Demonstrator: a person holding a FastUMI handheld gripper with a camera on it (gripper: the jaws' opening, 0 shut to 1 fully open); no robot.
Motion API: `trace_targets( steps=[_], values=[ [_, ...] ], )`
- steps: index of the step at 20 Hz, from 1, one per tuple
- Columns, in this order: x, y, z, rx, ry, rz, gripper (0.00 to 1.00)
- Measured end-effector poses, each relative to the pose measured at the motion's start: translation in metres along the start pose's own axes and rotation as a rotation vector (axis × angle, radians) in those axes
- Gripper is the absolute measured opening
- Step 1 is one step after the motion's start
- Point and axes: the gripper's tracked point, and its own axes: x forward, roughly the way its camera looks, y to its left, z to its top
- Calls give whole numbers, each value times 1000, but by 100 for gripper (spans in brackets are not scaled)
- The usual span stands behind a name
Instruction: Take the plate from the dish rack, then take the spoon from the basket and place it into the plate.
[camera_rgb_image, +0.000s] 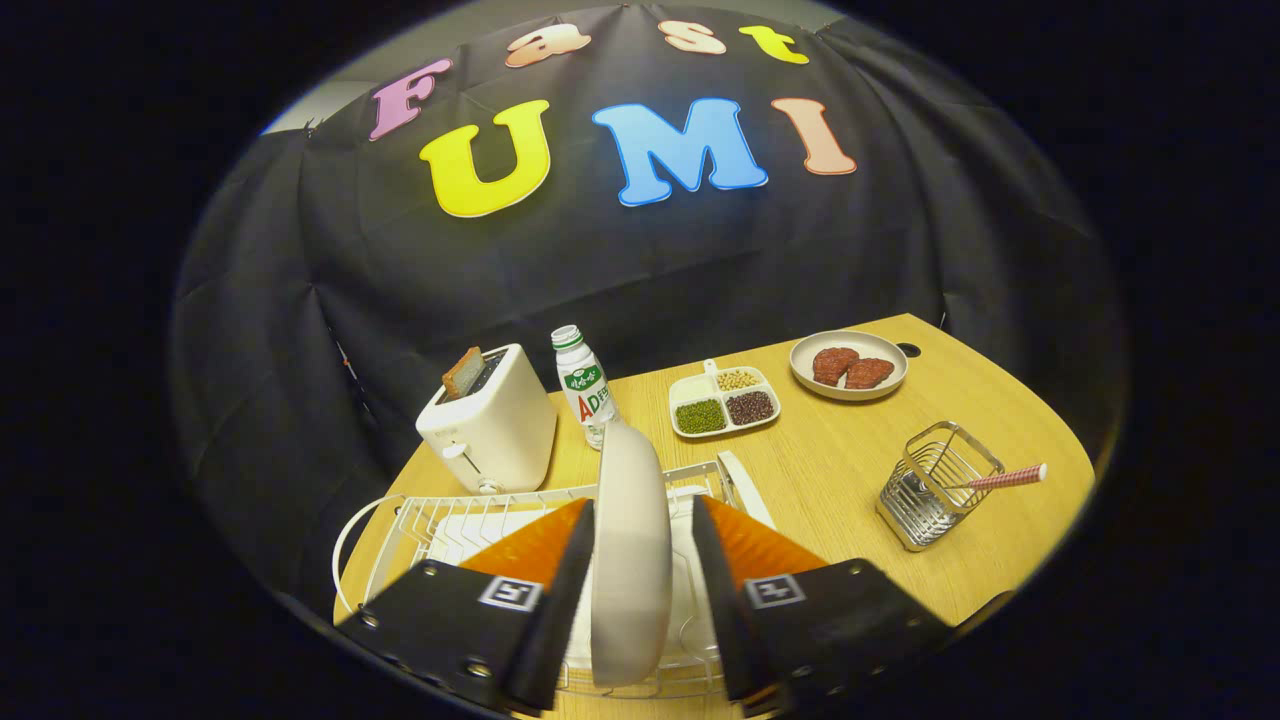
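A white plate (630, 560) stands on edge in the white wire dish rack (400, 530), right between my fingers. My gripper (642, 503) is open around it: the left finger lies against the plate's face, and a thin gap shows at the right finger. To the right of the rack, a wire basket (935, 485) stands on the wooden table, and the pink handle of the spoon (1008, 477) sticks out of it to the right. The spoon's bowl is hidden inside the basket.
Beyond the rack stand a white toaster (490, 425) with a slice of bread and a milk bottle (583, 385). Farther right are a divided tray of beans (723, 402) and a plate with two pieces of meat (848, 365). Bare tabletop (830, 480) lies between rack and basket.
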Motion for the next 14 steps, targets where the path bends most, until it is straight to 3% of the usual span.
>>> trace_targets(
  steps=[1, 2, 3, 14],
  values=[
    [4, 0, -3, -5, 15, -5, 44],
    [3, -2, -3, -10, 38, -20, 44],
    [6, -5, -3, -19, 37, -38, 36],
    [-4, -12, 17, -200, 58, -278, 25]
  ],
)
